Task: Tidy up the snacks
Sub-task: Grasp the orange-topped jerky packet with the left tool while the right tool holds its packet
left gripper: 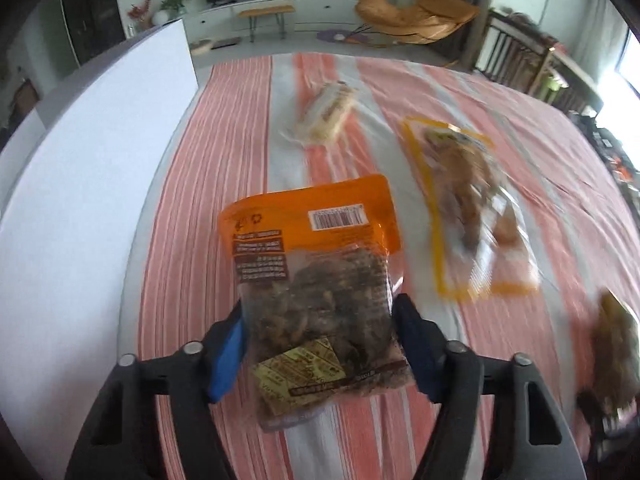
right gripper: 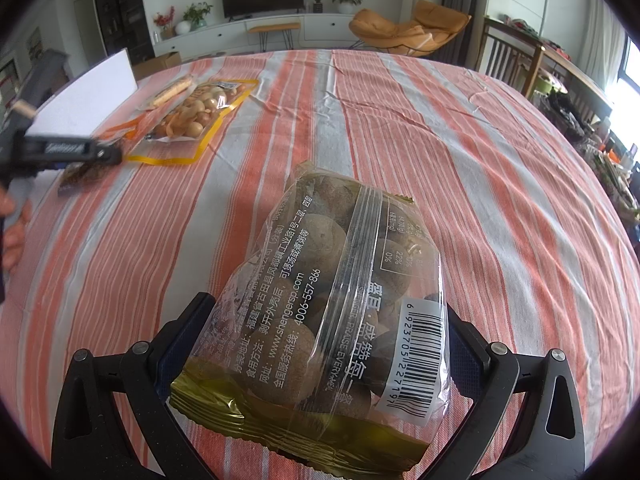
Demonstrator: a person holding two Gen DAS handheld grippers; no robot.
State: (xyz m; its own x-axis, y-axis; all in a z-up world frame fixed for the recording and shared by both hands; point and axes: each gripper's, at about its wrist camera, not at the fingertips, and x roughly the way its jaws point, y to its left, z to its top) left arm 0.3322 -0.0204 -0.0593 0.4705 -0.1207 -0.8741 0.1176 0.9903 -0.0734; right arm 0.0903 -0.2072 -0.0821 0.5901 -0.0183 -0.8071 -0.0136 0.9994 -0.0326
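Observation:
My left gripper [left gripper: 320, 332] is shut on an orange bag of dark walnuts [left gripper: 316, 280] and holds it over the striped tablecloth [left gripper: 208, 160]. My right gripper [right gripper: 320, 344] is shut on a clear and gold bag of brown round longans [right gripper: 320, 292]. A yellow-edged bag of nuts [left gripper: 468, 208] lies to the right of the left gripper; it also shows in the right wrist view [right gripper: 196, 116]. A pale wafer pack [left gripper: 328, 112] lies farther back, also in the right wrist view [right gripper: 172, 90]. The left gripper shows at the left edge of the right wrist view [right gripper: 100, 156].
A white board [left gripper: 92, 168] stands along the table's left side, also in the right wrist view [right gripper: 88, 96]. The longan bag shows blurred at the right edge of the left wrist view [left gripper: 616, 344]. Beyond the table are an orange lounge chair [right gripper: 408, 28] and wooden chairs [right gripper: 516, 56].

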